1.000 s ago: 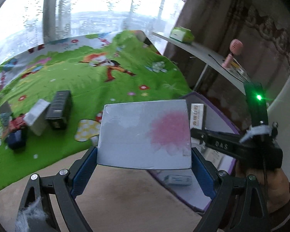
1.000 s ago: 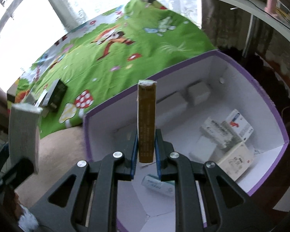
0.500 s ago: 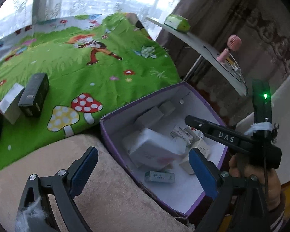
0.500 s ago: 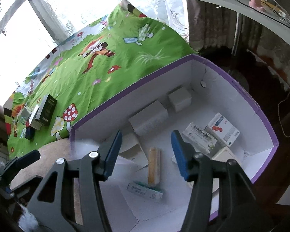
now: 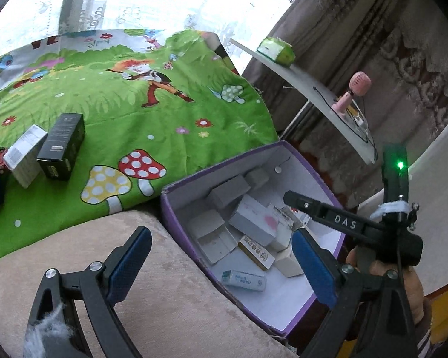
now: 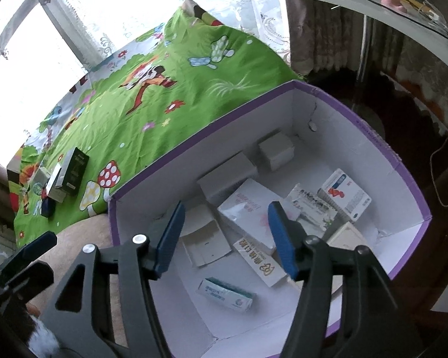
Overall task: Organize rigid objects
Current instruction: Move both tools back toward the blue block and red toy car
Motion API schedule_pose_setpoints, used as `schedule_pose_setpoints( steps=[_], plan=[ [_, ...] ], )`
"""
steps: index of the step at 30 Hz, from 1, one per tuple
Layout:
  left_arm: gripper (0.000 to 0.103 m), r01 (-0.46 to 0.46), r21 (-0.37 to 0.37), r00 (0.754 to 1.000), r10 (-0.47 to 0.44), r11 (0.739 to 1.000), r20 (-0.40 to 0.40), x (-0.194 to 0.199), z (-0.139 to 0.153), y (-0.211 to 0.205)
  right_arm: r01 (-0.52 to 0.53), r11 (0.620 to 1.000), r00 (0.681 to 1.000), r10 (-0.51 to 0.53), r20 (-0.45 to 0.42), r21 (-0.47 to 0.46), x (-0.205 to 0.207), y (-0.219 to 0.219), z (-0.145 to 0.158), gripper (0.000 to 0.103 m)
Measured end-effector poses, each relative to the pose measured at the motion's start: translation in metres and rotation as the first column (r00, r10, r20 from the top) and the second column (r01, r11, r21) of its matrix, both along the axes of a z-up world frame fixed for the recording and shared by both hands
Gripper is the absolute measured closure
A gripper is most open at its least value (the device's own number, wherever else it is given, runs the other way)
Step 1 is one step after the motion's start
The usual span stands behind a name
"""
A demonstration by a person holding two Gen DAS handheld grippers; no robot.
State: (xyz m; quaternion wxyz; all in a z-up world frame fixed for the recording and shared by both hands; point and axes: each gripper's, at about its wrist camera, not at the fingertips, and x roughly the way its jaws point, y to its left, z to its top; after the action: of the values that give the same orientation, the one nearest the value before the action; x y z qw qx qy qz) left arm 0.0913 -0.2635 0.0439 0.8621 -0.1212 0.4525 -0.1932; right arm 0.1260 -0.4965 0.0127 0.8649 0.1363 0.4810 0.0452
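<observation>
Both grippers hung empty over the purple box (image 6: pixel 397 161): the left gripper (image 5: pixel 221 261) stood wide, the right gripper (image 6: pixel 227 235) had its jaws opening with nothing between them. About ten small cartons lay loose inside, the white carton (image 6: pixel 251 214) mid-floor. Several remained out: a black carton (image 5: pixel 62 146) and white packet (image 5: pixel 25 155) sat near the green blanket's (image 5: pixel 164 113) left edge.

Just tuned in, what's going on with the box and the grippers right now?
A person is sorting small boxes into the purple box. Both grippers are empty: the right gripper hangs over it with jaws opening, the left gripper is open at its near edge. A black box and a white box wait on the green sheet.
</observation>
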Motion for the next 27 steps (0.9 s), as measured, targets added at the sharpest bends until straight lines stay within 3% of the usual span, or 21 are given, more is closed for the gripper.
schedule_pose_setpoints(
  steps=[12, 18, 22, 27],
  plan=[
    [0.007, -0.111, -0.016, 0.993, 0.111, 0.994, 0.025, -0.008, 0.009, 0.060, -0.115, 0.993, 0.993, 0.115, -0.015, 0.000, 0.002, 0.050, 0.000, 0.036],
    [0.012, -0.167, -0.047, 0.986, 0.168, 0.985, 0.013, -0.016, 0.006, 0.104, -0.194, 0.981, 0.981, 0.194, -0.014, -0.017, 0.005, 0.086, 0.004, 0.035],
    [0.016, -0.239, -0.076, 0.971, 0.239, 0.968, 0.001, -0.023, 0.001, 0.146, -0.247, 0.969, 0.969, 0.247, -0.008, -0.025, 0.007, 0.112, 0.007, 0.035],
    [0.024, -0.355, -0.092, 0.935, 0.353, 0.930, -0.043, -0.022, -0.011, 0.200, -0.315, 0.948, 0.949, 0.315, -0.007, -0.038, 0.013, 0.146, 0.008, 0.035]
  ],
)
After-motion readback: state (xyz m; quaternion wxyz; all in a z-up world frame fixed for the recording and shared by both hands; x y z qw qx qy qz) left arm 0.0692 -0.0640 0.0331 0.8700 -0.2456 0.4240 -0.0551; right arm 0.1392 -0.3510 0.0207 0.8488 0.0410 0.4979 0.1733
